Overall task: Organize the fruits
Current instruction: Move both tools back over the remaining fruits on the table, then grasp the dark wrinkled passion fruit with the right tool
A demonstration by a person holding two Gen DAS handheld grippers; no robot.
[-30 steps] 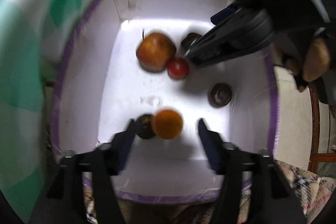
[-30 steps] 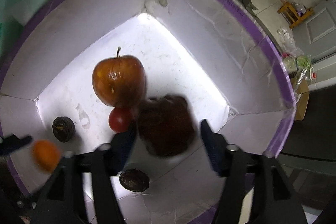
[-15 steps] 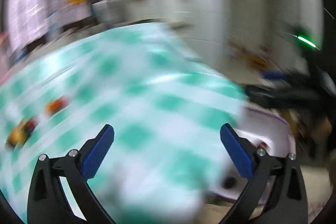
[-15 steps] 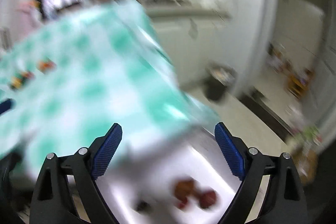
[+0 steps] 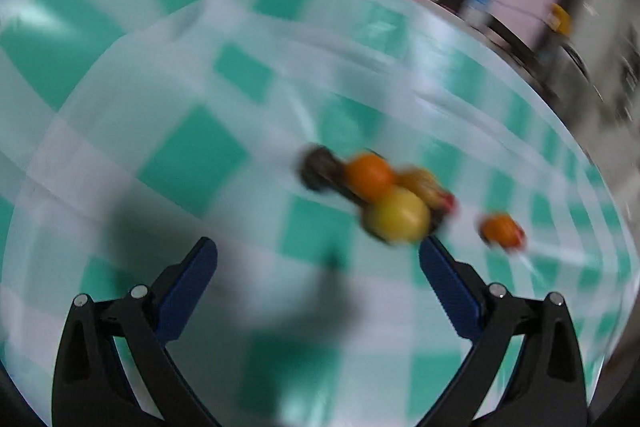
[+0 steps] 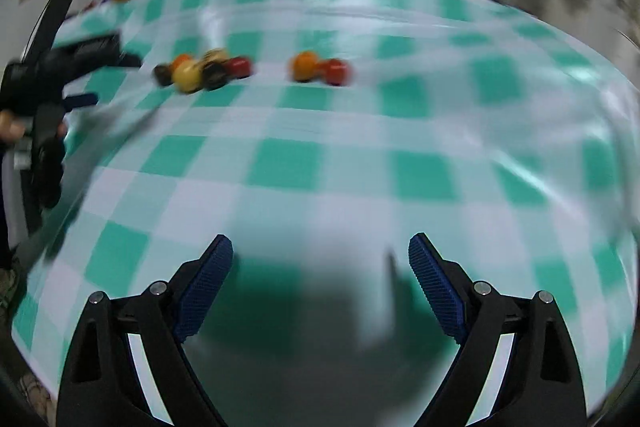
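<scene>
I have both sets of jaws spread wide and empty, the left gripper [image 5: 318, 259] and the right gripper [image 6: 320, 255] each hanging above the checked cloth on the bench [image 6: 320, 163], so I judge I am between picks, reaching for the next fruit. In the left view a clump sits at about two o'clock, just beyond the right finger: a yellow fruit [image 5: 396, 215] touching an orange one [image 5: 368, 175] and a dark one [image 5: 320, 167], with a lone orange fruit [image 5: 500, 229] apart at three o'clock. Next I need to line one gripper on a single fruit at the clump's edge, though the blur hides the gaps.
</scene>
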